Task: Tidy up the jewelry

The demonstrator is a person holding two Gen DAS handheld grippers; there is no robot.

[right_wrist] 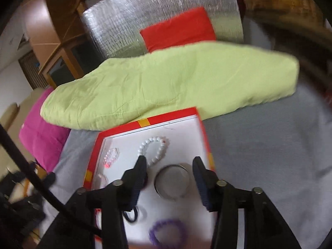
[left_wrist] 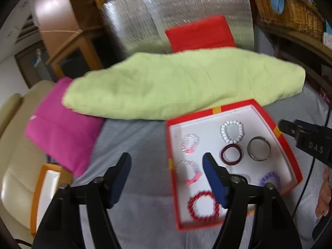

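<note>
A red box with a white floor [left_wrist: 261, 172] [right_wrist: 186, 137] lies on a grey sheet and holds several bracelets. In the left wrist view I see a white bead bracelet [left_wrist: 232, 131], a silver bangle [left_wrist: 258, 148], a dark maroon bangle [left_wrist: 231, 153], a red bead bracelet [left_wrist: 203, 206], a purple one [left_wrist: 269, 178] and two clear pink ones [left_wrist: 189, 144]. My left gripper [left_wrist: 167, 166] is open and empty, over the box's left rim. My right gripper [right_wrist: 169, 164] is open and empty, just above the silver bangle [right_wrist: 172, 183], with the white bead bracelet [right_wrist: 153, 148] ahead.
A light green folded quilt [left_wrist: 182, 85] lies behind the box, a magenta pillow [left_wrist: 60, 128] to its left, a red cloth [left_wrist: 201, 33] on a silver foil mat behind. An orange-rimmed box [left_wrist: 44, 195] sits at far left on a cream chair. A wicker basket [left_wrist: 290, 14] stands at right.
</note>
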